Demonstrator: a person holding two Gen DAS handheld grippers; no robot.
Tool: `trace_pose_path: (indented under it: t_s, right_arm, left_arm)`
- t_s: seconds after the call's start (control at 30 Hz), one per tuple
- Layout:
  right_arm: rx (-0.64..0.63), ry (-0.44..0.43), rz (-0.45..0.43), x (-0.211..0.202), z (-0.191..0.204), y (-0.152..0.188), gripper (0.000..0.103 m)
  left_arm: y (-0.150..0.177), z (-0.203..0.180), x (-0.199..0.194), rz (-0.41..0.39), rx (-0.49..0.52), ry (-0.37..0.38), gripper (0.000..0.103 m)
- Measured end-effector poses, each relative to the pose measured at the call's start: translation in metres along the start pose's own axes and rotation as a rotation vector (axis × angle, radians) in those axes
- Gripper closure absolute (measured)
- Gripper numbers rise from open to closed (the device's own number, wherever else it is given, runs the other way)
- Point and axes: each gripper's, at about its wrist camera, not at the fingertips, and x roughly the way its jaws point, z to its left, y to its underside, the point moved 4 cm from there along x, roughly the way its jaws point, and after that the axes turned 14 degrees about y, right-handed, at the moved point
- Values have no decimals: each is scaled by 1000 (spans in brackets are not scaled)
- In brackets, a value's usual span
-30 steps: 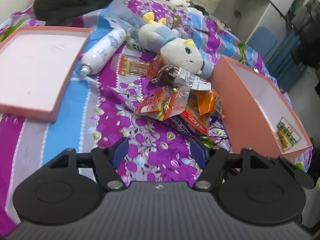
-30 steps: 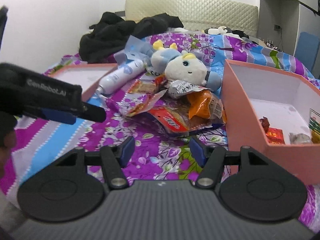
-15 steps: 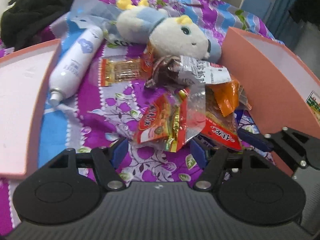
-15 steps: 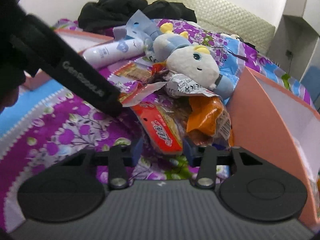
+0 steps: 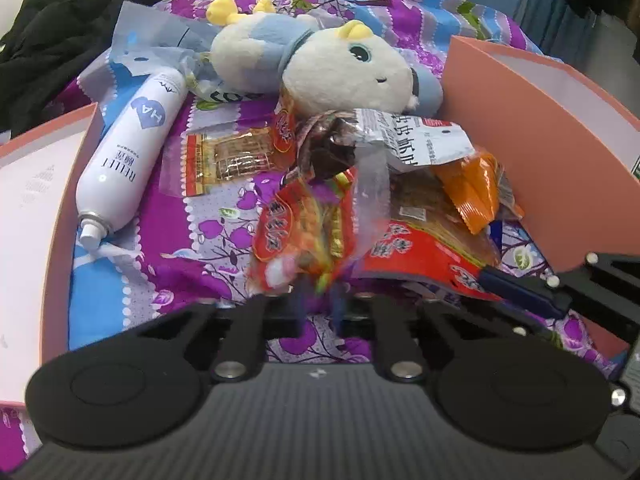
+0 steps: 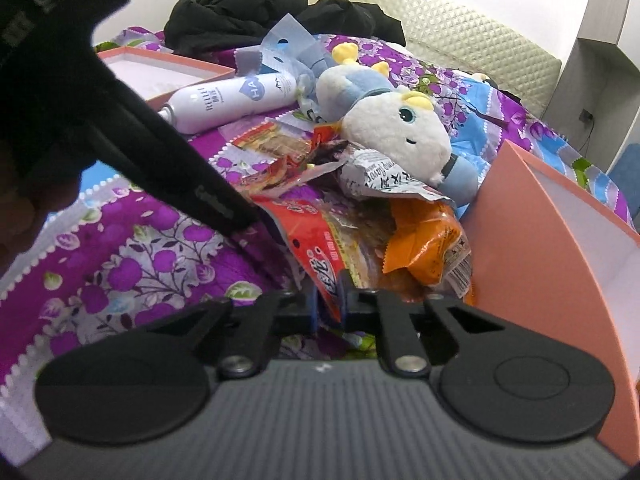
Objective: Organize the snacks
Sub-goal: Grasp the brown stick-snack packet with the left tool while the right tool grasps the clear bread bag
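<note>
The white spray bottle [image 5: 130, 156] reads "HA" in a blue heart and "RELLET".

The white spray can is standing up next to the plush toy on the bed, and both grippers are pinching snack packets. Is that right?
Not quite. The spray can is lying on its side, not standing, as the left wrist view shows. The rest holds: it is next to the plush toy on the bed, the left gripper pinches a snack packet and the right gripper pinches a red packet.
</note>
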Motion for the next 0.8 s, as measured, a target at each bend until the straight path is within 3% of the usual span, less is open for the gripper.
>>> trace_pose_path:
  t_s: [0.33, 0.67, 0.8]
  right_arm:
    - [30, -60, 7, -46, -8, 10, 93]
    - [5, -141, 3, -109, 0, 35, 93]
    - [-25, -162, 14, -127, 3, 49, 93]
  left_arm:
    - [17, -7, -49, -29, -50, -3, 101]
    - [71, -30, -109, -44, -94, 2, 101]
    - [94, -34, -129, -63, -167, 44, 101]
